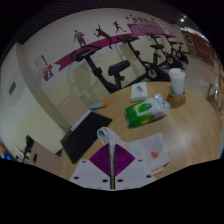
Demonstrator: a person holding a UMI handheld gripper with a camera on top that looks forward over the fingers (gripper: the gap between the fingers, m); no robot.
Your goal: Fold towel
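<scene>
My gripper (pixel 112 150) is held up above a wooden table (pixel 185 125). Its two fingers are pressed together, purple pads (pixel 101 163) face to face with only a thin line between them, and I see nothing held in them. A pale, flat cloth that looks like the towel (pixel 88 122) lies on the table beyond the fingers to the left, beside a black flat object (pixel 78 142). A small pale cup-like thing (pixel 104 134) stands just ahead of the fingertips.
A green and white pack of wipes (pixel 148 110) lies mid-table. A white paper roll (pixel 176 80) stands on a brown box at the far end. A clear plastic item (pixel 155 148) lies to the right of the fingers. An exercise bike (pixel 118 72) stands behind the table.
</scene>
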